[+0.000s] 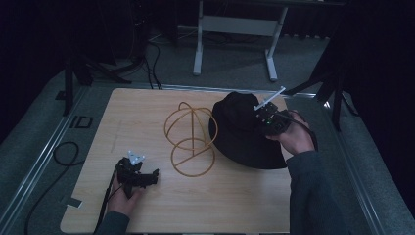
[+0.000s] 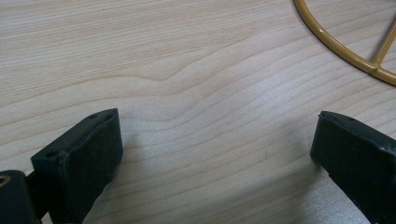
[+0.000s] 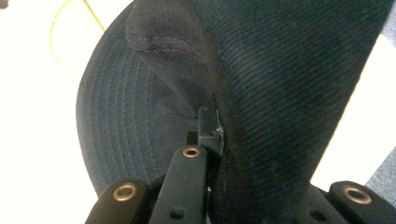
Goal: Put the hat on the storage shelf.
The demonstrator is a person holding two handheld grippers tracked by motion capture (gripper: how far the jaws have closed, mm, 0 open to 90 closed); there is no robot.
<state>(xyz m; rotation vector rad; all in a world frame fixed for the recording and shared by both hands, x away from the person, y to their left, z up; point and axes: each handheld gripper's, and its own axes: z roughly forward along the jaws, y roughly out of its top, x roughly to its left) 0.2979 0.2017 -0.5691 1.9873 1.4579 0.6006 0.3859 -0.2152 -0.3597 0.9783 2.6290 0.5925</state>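
Left gripper (image 1: 155, 175): I rest it low on the wooden table (image 1: 235, 205), near the front left corner, my hand wrapped around its body; the grey three-cornered plate on top points away from me.
Left jaws: released and wide apart in the left gripper view, one black pad (image 2: 86, 156) at each side, bare wood grain between them, nothing gripped.
Cable: it trails from my left gripper toward the table's front edge.
Wire stand (image 1: 191, 142): a yellow frame of hoops at mid-table, its round base ring flat on the wood and its upper loops rising behind; a curve of that ring (image 2: 345, 46) shows just ahead of my left jaws, apart from them.
Hat (image 1: 240, 129): black, wide-brimmed, just right of the stand, its brim's near edge low over the table and its crown raised toward my right gripper.
Right gripper (image 1: 262, 117): I hold it up at the hat's right side, pointing left into the crown.
Right jaws: clenched on the hat; in the right gripper view the dark ribbed fabric (image 3: 280, 93) is pinched between them, with the stitched brim (image 3: 112, 130) hanging to the left.
Beyond the table: grey carpet and a white desk frame (image 1: 235, 39).
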